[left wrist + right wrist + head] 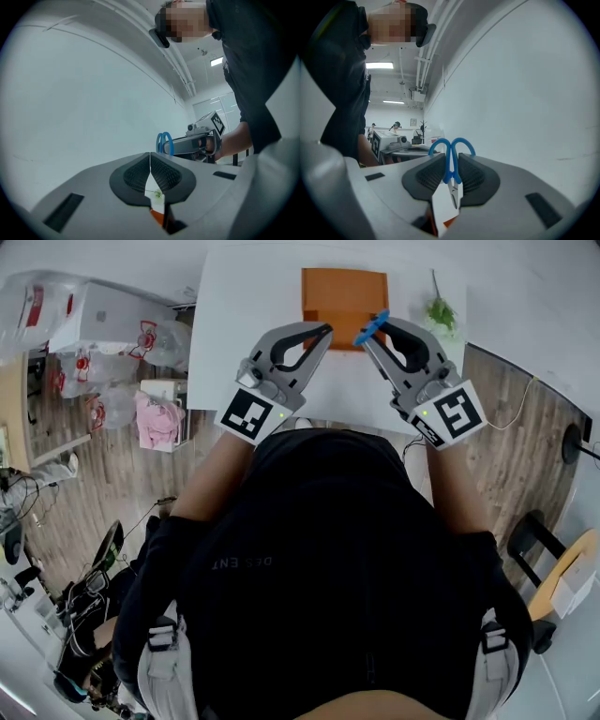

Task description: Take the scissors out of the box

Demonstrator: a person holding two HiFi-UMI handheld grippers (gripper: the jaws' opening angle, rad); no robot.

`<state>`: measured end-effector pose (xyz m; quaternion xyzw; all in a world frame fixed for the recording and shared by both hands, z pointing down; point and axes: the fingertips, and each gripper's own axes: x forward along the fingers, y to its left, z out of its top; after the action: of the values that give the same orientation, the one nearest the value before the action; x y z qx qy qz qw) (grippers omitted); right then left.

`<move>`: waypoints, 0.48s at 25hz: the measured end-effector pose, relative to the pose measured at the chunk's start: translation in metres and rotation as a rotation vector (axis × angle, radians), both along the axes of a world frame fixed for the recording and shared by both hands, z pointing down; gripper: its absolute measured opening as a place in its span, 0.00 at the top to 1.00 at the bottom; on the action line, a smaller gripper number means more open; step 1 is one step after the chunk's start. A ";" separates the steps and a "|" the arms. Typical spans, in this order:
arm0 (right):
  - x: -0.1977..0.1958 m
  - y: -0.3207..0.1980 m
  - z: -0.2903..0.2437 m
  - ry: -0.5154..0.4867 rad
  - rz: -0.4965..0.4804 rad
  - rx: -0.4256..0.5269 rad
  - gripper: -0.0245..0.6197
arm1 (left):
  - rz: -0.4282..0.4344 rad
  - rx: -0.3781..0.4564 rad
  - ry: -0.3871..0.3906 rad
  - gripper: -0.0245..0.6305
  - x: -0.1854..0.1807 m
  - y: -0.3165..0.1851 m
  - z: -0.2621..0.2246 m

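Note:
Small scissors (451,165) with blue handles and short metal blades are clamped between the pads of my right gripper (451,174), handles sticking up past the jaws. In the head view the right gripper (370,334) holds the scissors (371,327) above the near edge of the orange box (343,293) on the white table. My left gripper (325,331) hovers beside it at the box's near edge, its jaws closed with nothing between them. From the left gripper view the left gripper (150,174) shows touching pads, with the scissors (164,143) and right gripper beyond.
The white table (244,324) carries a small green plant (439,311) at its right edge. Plastic bags and clutter (112,343) lie on the wooden floor to the left. A chair (562,577) and cable stand at the right. A plain white wall faces both grippers.

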<state>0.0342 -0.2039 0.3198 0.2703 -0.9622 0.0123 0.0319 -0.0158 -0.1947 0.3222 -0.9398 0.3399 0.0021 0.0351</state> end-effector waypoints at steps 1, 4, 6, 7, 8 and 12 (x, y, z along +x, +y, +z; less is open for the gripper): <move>0.001 0.001 -0.002 -0.002 0.004 0.005 0.81 | 0.001 0.002 0.001 0.93 0.000 0.002 -0.001; 0.003 0.002 -0.006 -0.010 0.013 0.011 0.81 | 0.000 0.014 0.005 0.93 0.001 0.004 -0.006; 0.004 0.002 -0.006 -0.017 0.021 0.010 0.81 | 0.002 0.017 0.006 0.93 0.000 0.004 -0.008; 0.004 0.001 -0.007 -0.021 0.027 0.011 0.81 | 0.005 0.018 0.004 0.93 0.000 0.004 -0.009; 0.005 0.001 -0.007 -0.022 0.035 0.012 0.81 | 0.008 0.020 0.003 0.93 0.001 0.005 -0.010; 0.006 0.003 -0.006 0.009 0.054 0.036 0.82 | 0.017 0.023 0.003 0.93 0.003 0.008 -0.012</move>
<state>0.0399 -0.2012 0.3142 0.2965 -0.9545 -0.0052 0.0313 -0.0129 -0.1868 0.3104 -0.9422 0.3318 0.0075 0.0452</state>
